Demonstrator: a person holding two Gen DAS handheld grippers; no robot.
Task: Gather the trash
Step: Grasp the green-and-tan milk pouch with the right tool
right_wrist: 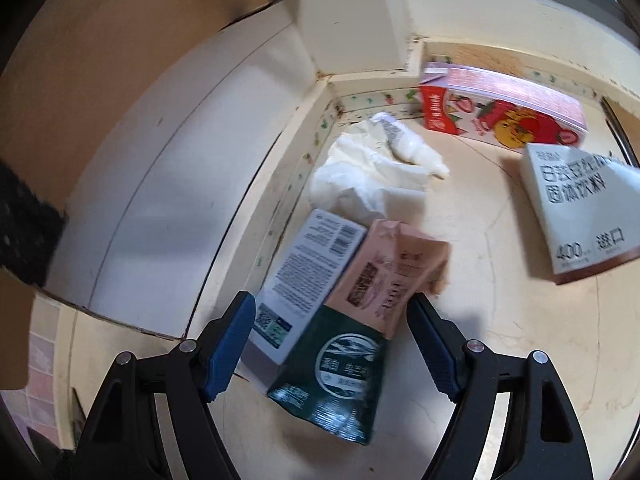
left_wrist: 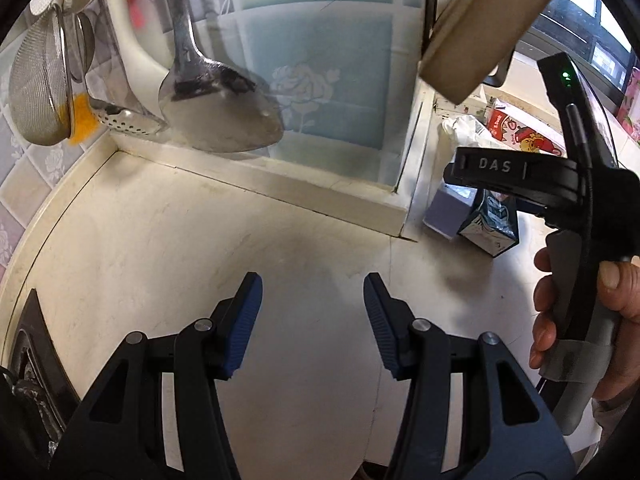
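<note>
Right gripper (right_wrist: 332, 344) jaws wide astride cartons (right_wrist: 344, 312).

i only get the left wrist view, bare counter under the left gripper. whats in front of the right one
Observer: A green and pink carton lies between the open fingers of the right gripper, with no pad pressing on it.
Operator: anything next to it
Observer: A white box lies against the carton's left side.
Operator: other trash further back
Observer: A crumpled white wrapper lies in the corner, with a red strawberry carton along the back ledge.
Operator: anything on the right
Observer: A white carton with black print is there, blurred.
</note>
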